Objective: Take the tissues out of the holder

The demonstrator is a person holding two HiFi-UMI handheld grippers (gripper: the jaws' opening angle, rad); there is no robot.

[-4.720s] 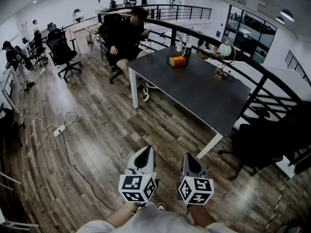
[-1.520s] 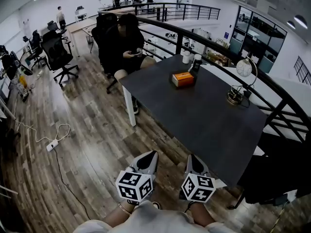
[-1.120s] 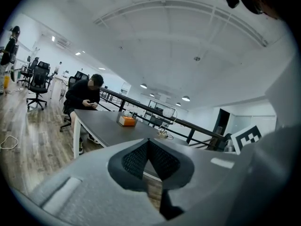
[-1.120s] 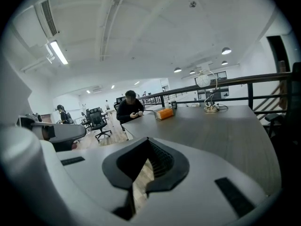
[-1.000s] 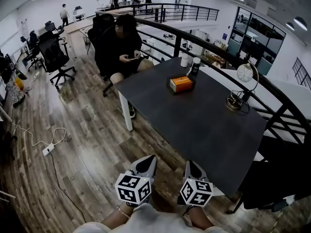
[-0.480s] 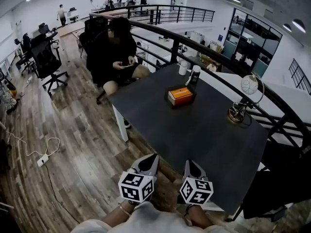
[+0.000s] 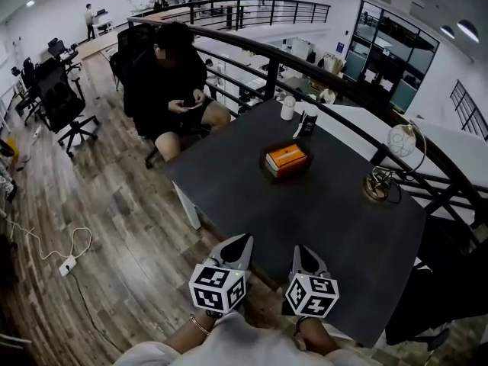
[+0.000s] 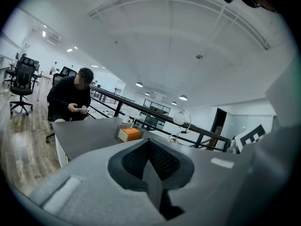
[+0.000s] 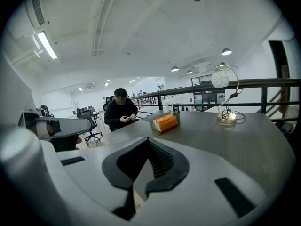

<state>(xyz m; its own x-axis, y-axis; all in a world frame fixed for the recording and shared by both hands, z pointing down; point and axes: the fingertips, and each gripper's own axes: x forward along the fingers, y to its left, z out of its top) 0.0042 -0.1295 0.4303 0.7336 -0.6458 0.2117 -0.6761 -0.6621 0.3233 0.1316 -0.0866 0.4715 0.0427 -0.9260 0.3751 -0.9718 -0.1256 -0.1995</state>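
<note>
The left gripper (image 7: 241, 241) and right gripper (image 7: 300, 250) are side by side over the near edge of the dark desk (image 7: 328, 212). Each has its fingers pressed together with nothing between them. The orange tissue holder (image 7: 287, 159) stands on the desk well ahead of the fingers, untouched, slightly toward the right gripper's side.

The left tongs (image 7: 242, 239) and right tongs (image 7: 298, 250) have drawn up to the table (image 7: 347, 219).

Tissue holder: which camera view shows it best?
Head view: the tissue holder shows whole, from above, on the table. The right gripper view shows it from the side; the left gripper view shows it smaller, also side-on.
</note>
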